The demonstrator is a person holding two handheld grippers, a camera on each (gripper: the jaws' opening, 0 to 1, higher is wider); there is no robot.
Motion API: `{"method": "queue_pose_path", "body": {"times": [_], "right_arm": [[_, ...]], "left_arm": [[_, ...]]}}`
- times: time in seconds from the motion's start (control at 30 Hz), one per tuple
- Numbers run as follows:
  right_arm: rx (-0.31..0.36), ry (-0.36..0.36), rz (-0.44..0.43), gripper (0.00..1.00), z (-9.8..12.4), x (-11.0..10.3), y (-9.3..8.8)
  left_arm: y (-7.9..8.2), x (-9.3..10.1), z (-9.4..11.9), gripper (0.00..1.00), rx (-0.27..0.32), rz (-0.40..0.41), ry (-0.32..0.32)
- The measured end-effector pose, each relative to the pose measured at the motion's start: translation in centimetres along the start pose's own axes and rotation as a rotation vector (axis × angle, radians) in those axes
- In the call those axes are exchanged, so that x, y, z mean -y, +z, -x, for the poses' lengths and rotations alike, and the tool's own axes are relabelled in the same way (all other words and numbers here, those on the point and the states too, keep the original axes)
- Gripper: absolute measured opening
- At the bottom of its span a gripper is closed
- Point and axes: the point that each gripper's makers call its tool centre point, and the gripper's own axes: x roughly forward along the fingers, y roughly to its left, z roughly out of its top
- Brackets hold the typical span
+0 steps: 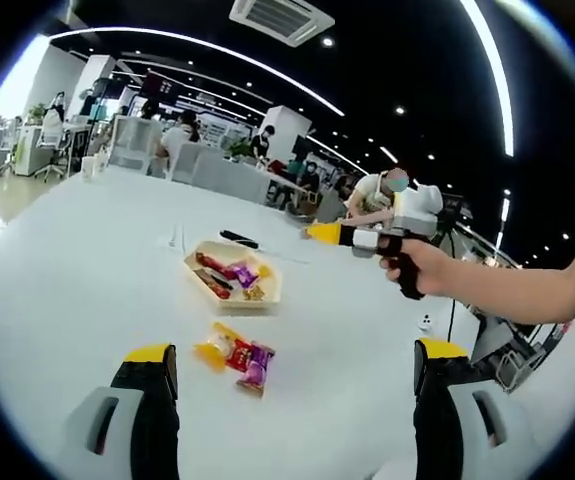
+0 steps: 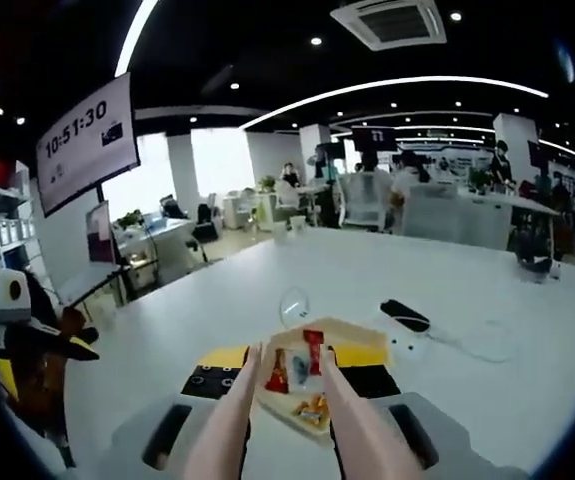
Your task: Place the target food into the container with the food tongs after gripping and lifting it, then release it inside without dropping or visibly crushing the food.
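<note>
Right hand-held gripper (image 2: 292, 375), clenched on tongs (image 2: 267, 420), grasps a red candy (image 2: 312, 352): lower inside container (image 2: 352, 335), release gently.

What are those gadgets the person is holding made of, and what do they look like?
Each gripper has two black jaws with yellow tips on pale grey bodies, as on the left gripper. The right gripper is white and grey with a yellow nose and a black pistol handle. The arm is bare.

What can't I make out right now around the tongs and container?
- Right gripper view: whether the food tongs actually pinch the red packet; their tips overlap the container.
- Right gripper view: container's near rim, hidden behind the tongs.
- Left gripper view: loose snacks, wrappers too small to read.
</note>
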Motion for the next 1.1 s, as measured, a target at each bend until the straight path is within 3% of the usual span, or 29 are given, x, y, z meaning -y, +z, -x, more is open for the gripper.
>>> {"method": "queue_pose_path", "body": {"times": [0.2,0.3,0.4,0.57,0.6,0.8,0.87,0.9,0.97,1.1], "right_arm": [[-0.012,0.019,0.007,0.29,0.4,-0.4,-0.6],[-0.016,0.032,0.016,0.29,0.5,-0.8,-0.6],[0.008,0.034,0.029,0.29,0.5,-1.0,0.0],[0.011,0.030,-0.001,0.29,0.4,-0.9,0.0],[0.007,0.031,-0.008,0.29,0.2,-0.9,-0.1],[-0.004,0.061,0.028,0.29,0.1,-2.2,-0.4],[-0.004,0.069,0.025,0.29,0.3,-2.5,-0.9],[-0.040,0.080,0.033,0.29,0.4,-3.0,-2.1],[-0.048,0.098,0.053,0.29,0.8,-4.0,-2.4],[-0.050,0.104,0.061,0.29,0.8,-4.0,-2.6]], "left_arm": [[0.3,0.2,-0.3,0.99,0.005,0.041,-0.011],[1.1,0.4,-0.1,0.99,0.044,0.013,-0.008],[0.8,0.0,-0.3,0.99,0.051,0.003,0.007],[0.5,-0.2,-0.8,0.99,0.029,0.001,0.004],[0.4,0.0,-0.8,0.99,-0.002,0.011,-0.003],[1.5,0.5,-0.5,0.99,0.047,-0.017,-0.014],[1.2,0.0,-1.1,0.99,0.032,-0.015,-0.005],[1.5,0.4,-1.0,0.99,0.029,-0.020,-0.016],[1.9,0.8,-0.9,0.99,0.050,-0.026,-0.022],[1.4,0.8,-1.1,0.96,0.046,-0.012,-0.022]]}}
